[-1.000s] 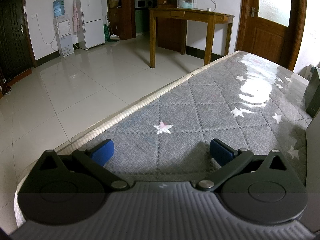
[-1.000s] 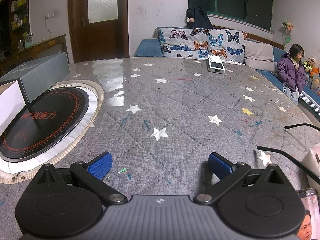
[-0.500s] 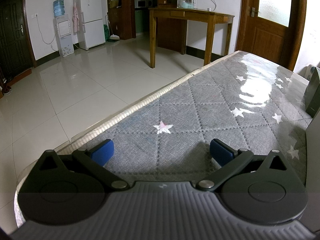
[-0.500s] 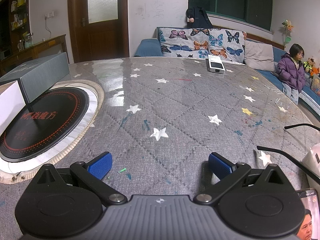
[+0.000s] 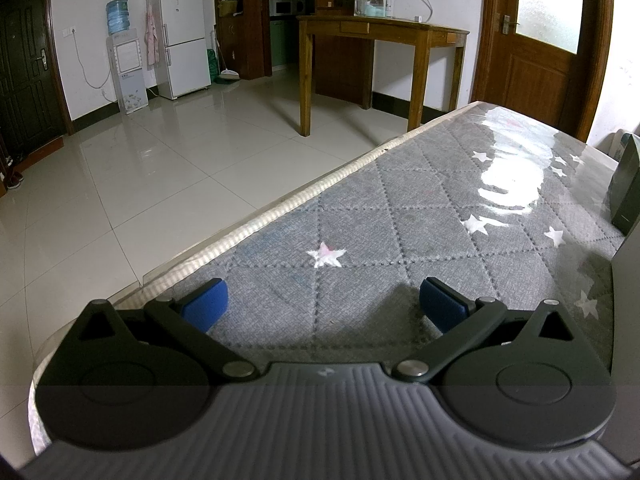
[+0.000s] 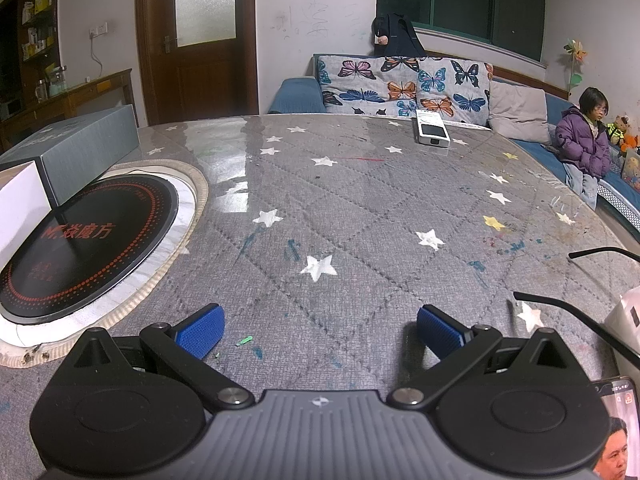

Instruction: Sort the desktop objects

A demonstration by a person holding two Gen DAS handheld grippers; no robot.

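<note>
1. The left gripper (image 5: 322,300) sits low over the grey star-patterned table cover (image 5: 420,216), near the table's edge, its view running along the edge toward a tiled floor (image 5: 132,168), a wooden side table (image 5: 380,32) and a fridge (image 5: 182,32).
2. Its blue fingertips (image 5: 204,309) are spread wide, with nothing between them; whether they touch the cover cannot be told.
3. The right gripper (image 6: 320,330) is likewise low and level over the cover, pointing across the table toward a sofa with butterfly cushions (image 6: 404,84), where a person in a purple jacket (image 6: 584,148) sits.
4. Its jaws are also wide apart and hold nothing; a small green scrap (image 6: 244,341) lies on the cover just ahead of the left pad.
5. The desktop things lie around the right gripper: a round black induction plate (image 6: 80,248) to the left with a grey box (image 6: 84,152) and a white box (image 6: 18,208) resting on it, a small white device (image 6: 432,132) at the far side, black glasses arms (image 6: 560,312) and a phone (image 6: 618,428) at the right edge.
6. Compared with the views half a second and a second ago, both grippers stand in the same place with the same spread, and nothing on the table has shifted.
</note>
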